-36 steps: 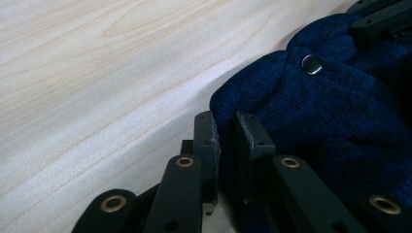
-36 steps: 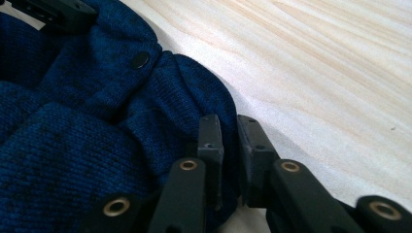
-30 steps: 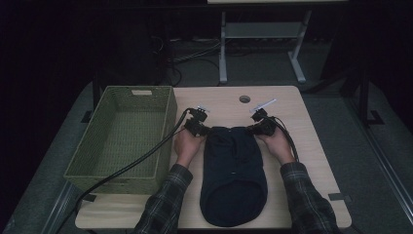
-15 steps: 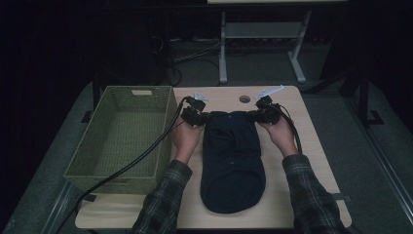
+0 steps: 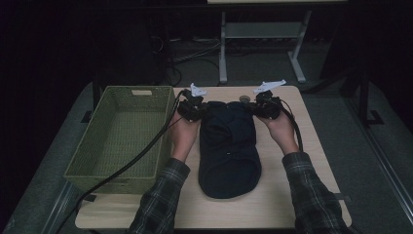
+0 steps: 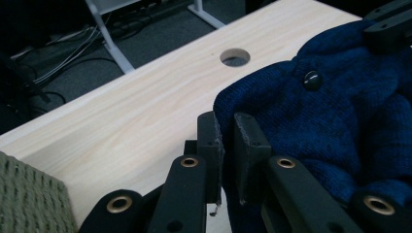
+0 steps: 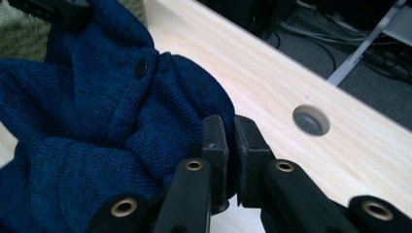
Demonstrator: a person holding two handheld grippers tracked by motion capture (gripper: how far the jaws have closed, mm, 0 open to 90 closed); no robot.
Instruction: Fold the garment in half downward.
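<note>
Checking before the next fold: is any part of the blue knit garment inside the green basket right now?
No. In the high view the blue knit garment lies wholly on the wooden table, beside the green basket, whose inside shows bare weave.

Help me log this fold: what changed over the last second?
Both grippers, left gripper and right gripper, moved toward the table's far edge, lifting the far end of the blue knit garment, each shut on a corner. The garment now looks shorter and bunched at that end. The green basket and the table stayed put.
</note>
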